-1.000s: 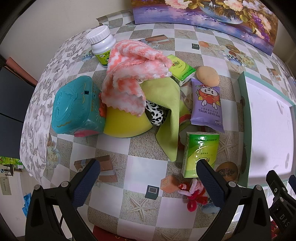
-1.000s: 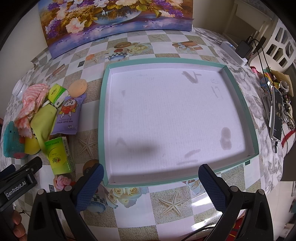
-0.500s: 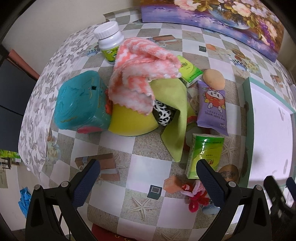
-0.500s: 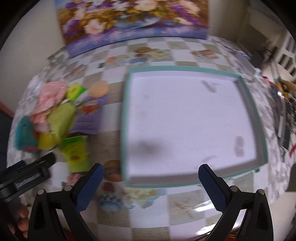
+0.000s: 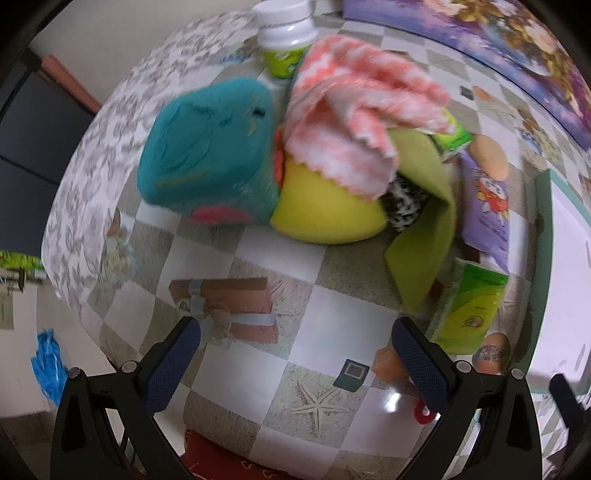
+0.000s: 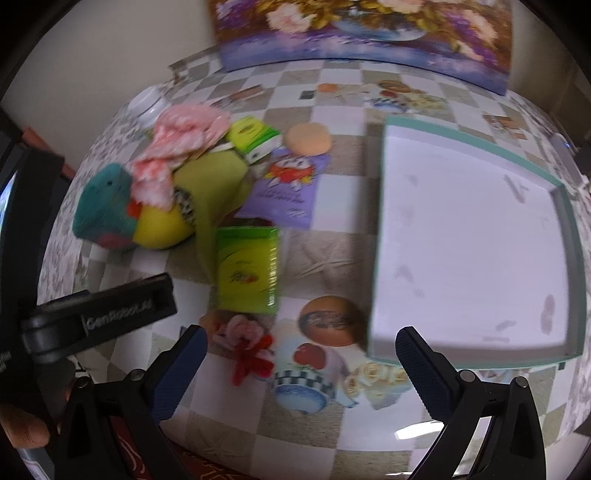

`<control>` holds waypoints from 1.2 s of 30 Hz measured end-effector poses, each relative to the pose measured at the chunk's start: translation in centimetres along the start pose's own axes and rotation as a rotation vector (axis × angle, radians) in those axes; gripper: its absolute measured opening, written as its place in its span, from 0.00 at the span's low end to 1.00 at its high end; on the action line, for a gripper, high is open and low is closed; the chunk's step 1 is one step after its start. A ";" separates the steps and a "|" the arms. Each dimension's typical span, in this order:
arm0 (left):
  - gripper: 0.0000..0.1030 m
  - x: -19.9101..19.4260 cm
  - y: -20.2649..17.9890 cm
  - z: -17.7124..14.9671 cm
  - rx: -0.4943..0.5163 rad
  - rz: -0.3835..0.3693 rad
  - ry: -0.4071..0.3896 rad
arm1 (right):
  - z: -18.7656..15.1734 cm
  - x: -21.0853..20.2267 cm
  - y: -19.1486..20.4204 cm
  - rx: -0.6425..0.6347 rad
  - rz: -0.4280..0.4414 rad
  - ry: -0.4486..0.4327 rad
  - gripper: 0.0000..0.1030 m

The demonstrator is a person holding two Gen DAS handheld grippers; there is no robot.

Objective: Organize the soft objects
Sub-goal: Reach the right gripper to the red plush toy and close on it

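Observation:
A heap of soft things lies on the checkered table: a teal plush toy [image 5: 210, 158], a yellow plush [image 5: 325, 210], a pink-and-white cloth [image 5: 354, 118] and a green cloth [image 5: 424, 236]. Beside them are a green tissue pack [image 5: 472, 306] and a purple wipes pack [image 5: 487, 206]. My left gripper [image 5: 295, 354] hovers open in front of the heap, touching nothing. My right gripper [image 6: 301, 365] is open too, above the table's near edge, with a small red-and-pink flower toy [image 6: 247, 343] just ahead of its left finger. The heap shows again in the right wrist view, teal plush [image 6: 101, 206] at its left.
A white tray with a teal rim [image 6: 380, 229] takes up the right side. A white-capped bottle [image 5: 288, 40] stands behind the heap, and a flower painting [image 6: 362, 33] leans at the back. The left gripper's body [image 6: 99, 321] and a hand [image 6: 22, 424] show at lower left.
My left gripper has moved forward and left, closer to the plush heap. My right gripper has swung left, from over the tray toward the objects. Both stayed open.

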State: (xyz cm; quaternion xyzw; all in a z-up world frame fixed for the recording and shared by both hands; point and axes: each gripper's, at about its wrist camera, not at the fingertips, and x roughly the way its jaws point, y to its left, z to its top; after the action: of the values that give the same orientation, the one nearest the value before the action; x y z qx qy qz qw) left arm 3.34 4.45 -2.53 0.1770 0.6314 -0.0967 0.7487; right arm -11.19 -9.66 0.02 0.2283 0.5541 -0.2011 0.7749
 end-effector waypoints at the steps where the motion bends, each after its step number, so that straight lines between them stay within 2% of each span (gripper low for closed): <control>1: 1.00 0.1 0.3 0.1 -0.010 -0.001 0.006 | -0.1 0.3 0.5 -0.017 -0.003 0.004 1.00; 12: 1.00 2.2 2.9 0.5 -0.145 -0.011 0.083 | -1.0 3.5 3.5 -0.128 0.000 0.092 1.00; 18: 1.00 2.7 4.0 0.6 -0.161 -0.013 0.074 | -0.6 6.0 3.8 -0.126 -0.046 0.138 0.99; 20: 1.00 2.7 3.8 0.7 -0.155 -0.015 0.076 | -0.4 6.4 4.0 -0.126 -0.052 0.140 0.96; 26: 1.00 2.6 3.5 0.9 -0.161 -0.017 0.077 | -0.8 7.1 4.5 -0.130 -0.035 0.130 0.73; 28: 1.00 2.8 3.9 1.0 -0.160 -0.018 0.072 | -1.0 6.8 4.7 -0.132 -0.027 0.117 0.59; 36: 1.00 2.0 2.8 1.0 -0.136 -0.029 0.065 | -0.3 6.7 4.2 -0.121 -0.008 0.108 0.34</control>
State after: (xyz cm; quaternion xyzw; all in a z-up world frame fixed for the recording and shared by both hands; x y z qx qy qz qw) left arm 5.62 6.81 -3.93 0.1195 0.6629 -0.0584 0.7368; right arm -6.94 -6.45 -5.92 0.1894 0.6071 -0.1579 0.7554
